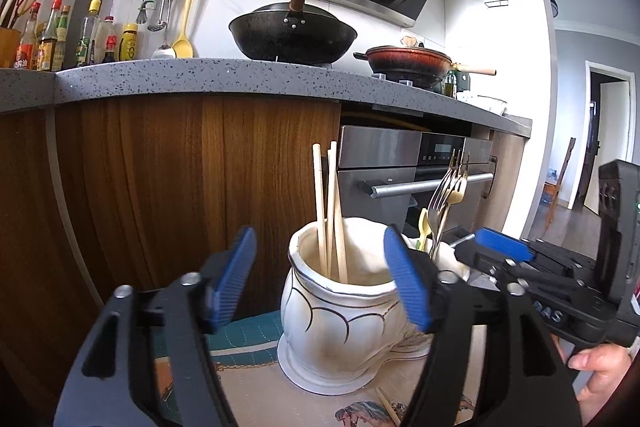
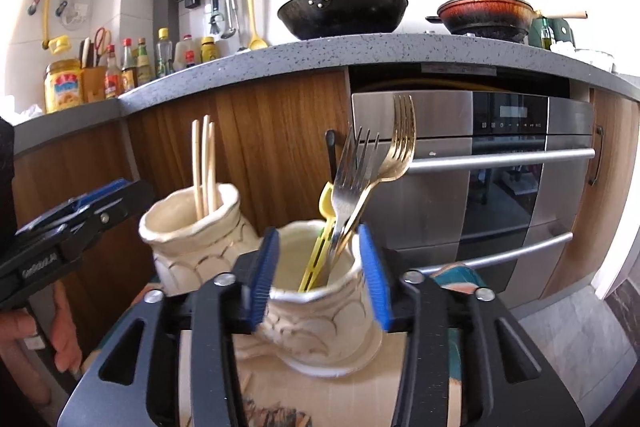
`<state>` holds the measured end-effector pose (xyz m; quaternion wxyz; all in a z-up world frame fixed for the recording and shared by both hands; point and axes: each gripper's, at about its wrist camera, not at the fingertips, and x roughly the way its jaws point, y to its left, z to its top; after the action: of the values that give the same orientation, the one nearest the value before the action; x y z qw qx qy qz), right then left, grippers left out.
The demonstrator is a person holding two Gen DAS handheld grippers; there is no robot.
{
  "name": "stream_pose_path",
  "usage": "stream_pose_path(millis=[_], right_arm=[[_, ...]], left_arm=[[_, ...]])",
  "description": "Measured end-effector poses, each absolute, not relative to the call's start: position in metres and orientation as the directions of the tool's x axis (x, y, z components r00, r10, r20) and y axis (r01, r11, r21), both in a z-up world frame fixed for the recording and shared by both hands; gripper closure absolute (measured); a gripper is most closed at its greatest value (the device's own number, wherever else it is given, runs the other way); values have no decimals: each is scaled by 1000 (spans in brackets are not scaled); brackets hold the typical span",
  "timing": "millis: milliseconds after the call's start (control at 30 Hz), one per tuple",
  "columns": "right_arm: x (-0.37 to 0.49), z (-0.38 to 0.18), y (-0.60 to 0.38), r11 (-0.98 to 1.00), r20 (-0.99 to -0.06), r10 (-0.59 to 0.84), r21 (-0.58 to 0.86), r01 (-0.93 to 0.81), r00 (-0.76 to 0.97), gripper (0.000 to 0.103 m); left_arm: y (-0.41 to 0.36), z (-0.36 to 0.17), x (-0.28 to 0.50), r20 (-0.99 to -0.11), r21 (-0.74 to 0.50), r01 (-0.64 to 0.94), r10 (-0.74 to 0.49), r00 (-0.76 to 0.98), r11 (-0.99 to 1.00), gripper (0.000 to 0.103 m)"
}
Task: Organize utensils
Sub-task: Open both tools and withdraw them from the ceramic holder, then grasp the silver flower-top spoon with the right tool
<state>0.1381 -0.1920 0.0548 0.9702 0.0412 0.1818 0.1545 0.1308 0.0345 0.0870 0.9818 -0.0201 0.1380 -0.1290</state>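
Flanking holder [image 1: 340, 311] rim, left gripper [image 1: 324, 279] spread.

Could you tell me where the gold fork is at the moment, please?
The gold fork stands tines-up in the right-hand ceramic cup, leaning right beside the silver forks, in front of the oven.

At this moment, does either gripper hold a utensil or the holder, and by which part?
Nothing is held. The left gripper stands open around the chopstick cup; the right gripper stands open around the fork cup, pads apparently clear of the rim.
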Motion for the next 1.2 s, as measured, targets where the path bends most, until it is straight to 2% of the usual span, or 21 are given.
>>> stream_pose_path(millis=[33,100,167,267,500,767,1033,1067,1133,1200], right_arm=[[135,54,-193,948,-348,317,135,-287,882,51],[128,52,-194,947,-370,322,136,-292,872,31],[120,48,-196,946,-388,325,136,-295,863,22],[107,39,-195,949,-423,314,108,-296,850,13],[77,16,-182,932,-506,348,95,-350,789,6],[55,3,-136,883,-582,410,62,-465,702,6],[52,-10,-84,848,-681,377,-20,-530,628,8],[53,-12,-78,842,-693,370,-30,-538,618,11],[56,-18,-64,828,-722,346,-64,-556,599,25],[63,-25,-49,815,-759,319,-87,-573,568,47]], left_arm=[[34,87,129,-264,-70,241,-251,931,968,26],[33,87,122,-257,-55,230,-236,937,972,14],[33,84,117,-259,-41,222,-225,939,974,8],[33,76,108,-271,-14,198,-194,943,980,6],[38,63,86,-300,27,155,-140,944,987,6],[57,61,69,-299,23,124,-112,948,992,6],[82,53,82,-338,-18,86,-86,937,996,6],[84,51,84,-344,-20,79,-82,936,997,6],[89,50,88,-357,-29,69,-75,931,997,6],[92,49,90,-363,-34,55,-64,930,998,6]])
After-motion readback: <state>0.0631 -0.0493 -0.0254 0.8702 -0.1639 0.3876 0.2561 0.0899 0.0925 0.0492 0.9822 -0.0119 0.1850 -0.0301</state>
